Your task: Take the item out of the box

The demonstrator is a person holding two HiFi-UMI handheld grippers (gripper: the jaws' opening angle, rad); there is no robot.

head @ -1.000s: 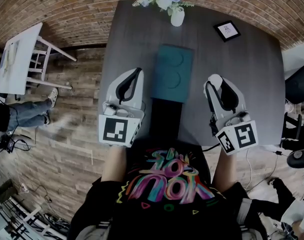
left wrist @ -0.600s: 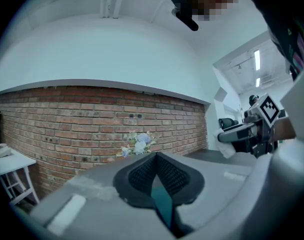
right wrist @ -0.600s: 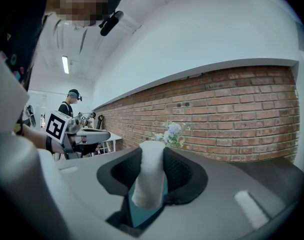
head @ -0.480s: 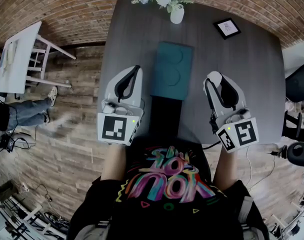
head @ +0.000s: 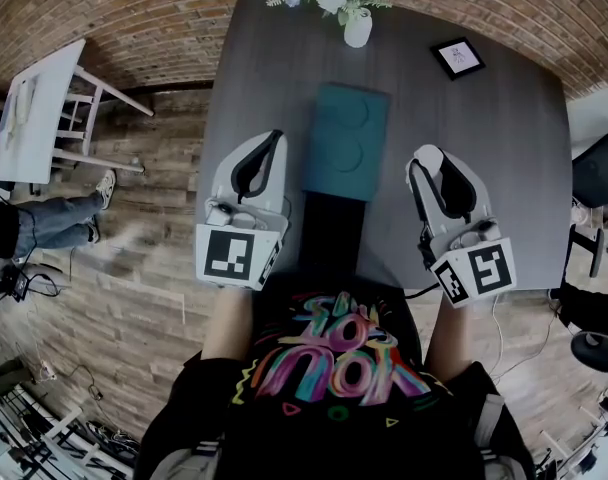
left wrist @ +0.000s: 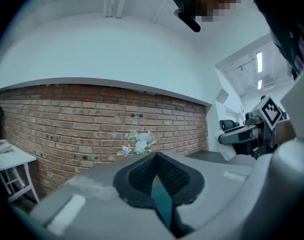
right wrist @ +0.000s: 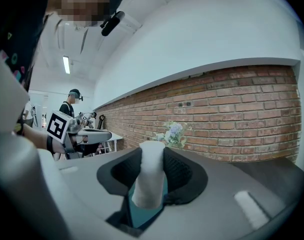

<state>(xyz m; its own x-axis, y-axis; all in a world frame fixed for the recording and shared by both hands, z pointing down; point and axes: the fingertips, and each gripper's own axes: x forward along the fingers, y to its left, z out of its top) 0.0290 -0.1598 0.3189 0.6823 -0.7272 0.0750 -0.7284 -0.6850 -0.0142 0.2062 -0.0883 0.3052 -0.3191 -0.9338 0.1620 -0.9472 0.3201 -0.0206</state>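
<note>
The item was a plain white, matte cylinder with a rounded top and no visible markings. It stood roughly upright between the pads of the right gripper, its top rising just above the jaw tips. The pads were clamped against its two sides. In the head view it appeared only as a small white cap at the gripper's tip. It was out of the box, held above the table to the right of the box and apart from it.

The box was teal and rectangular, with two circular impressions in its upper face. It lay flat on the dark grey table between the two grippers. The left gripper was level to the left of the box, its jaws together at the tips with nothing between them.

A white vase of flowers stood at the far edge of the table, with a small framed picture to its right.

Compared with the earlier frames, both grippers, the item and the box occupied the same positions. Only the dark clutter on the floor at the right edge of the head view had shifted.
</note>
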